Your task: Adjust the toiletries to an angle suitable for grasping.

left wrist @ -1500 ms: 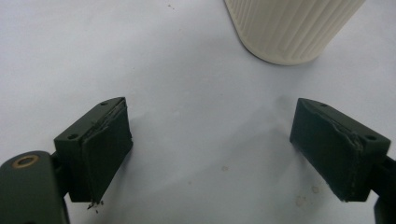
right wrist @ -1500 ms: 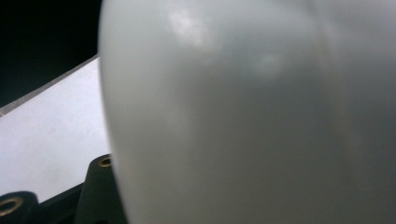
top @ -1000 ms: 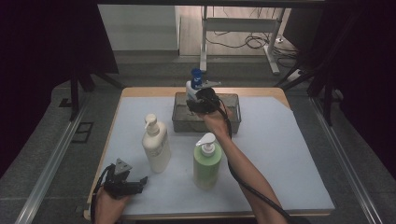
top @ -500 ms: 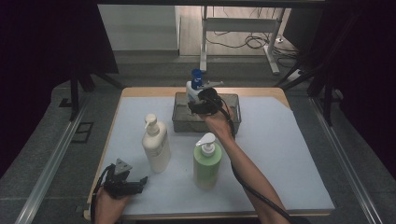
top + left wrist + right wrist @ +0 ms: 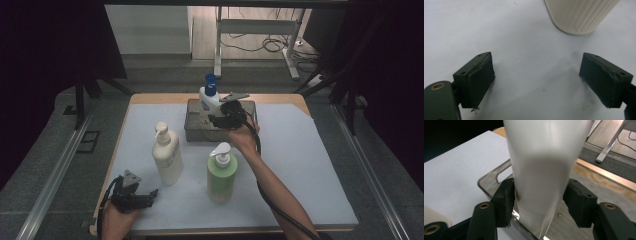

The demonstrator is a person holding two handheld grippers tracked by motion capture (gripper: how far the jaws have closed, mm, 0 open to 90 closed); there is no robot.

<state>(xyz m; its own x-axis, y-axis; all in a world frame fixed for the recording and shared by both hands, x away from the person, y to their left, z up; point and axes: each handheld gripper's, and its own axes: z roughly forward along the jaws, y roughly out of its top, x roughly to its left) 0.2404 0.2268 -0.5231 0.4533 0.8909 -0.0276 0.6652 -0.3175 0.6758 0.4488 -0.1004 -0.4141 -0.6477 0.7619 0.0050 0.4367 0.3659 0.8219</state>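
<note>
1. Right claw (image 5: 216,119) first: it is clenched on the white bottle with the blue cap (image 5: 208,98), and in my right gripper view both pads press the white body (image 5: 544,170) between them, one on each side.
2. Under that claw lies the white-covered table (image 5: 310,165), reaching away on all sides of it.
3. Below and around the claw sits the metal tray (image 5: 192,131); its rim and handle loop (image 5: 499,176) show just past my left-hand pad, and the bottle's foot is down inside it.
4. Nearer to me than the right claw stands the green pump bottle (image 5: 221,175), upright and apart from the tray.
5. Between my two claws stands the cream pump bottle (image 5: 167,156), upright; its ribbed base (image 5: 580,15) rises just ahead of the left claw.
6. Left claw (image 5: 149,196) rests low at the near table edge, released, jaws wide apart with bare tabletop between them.
</note>
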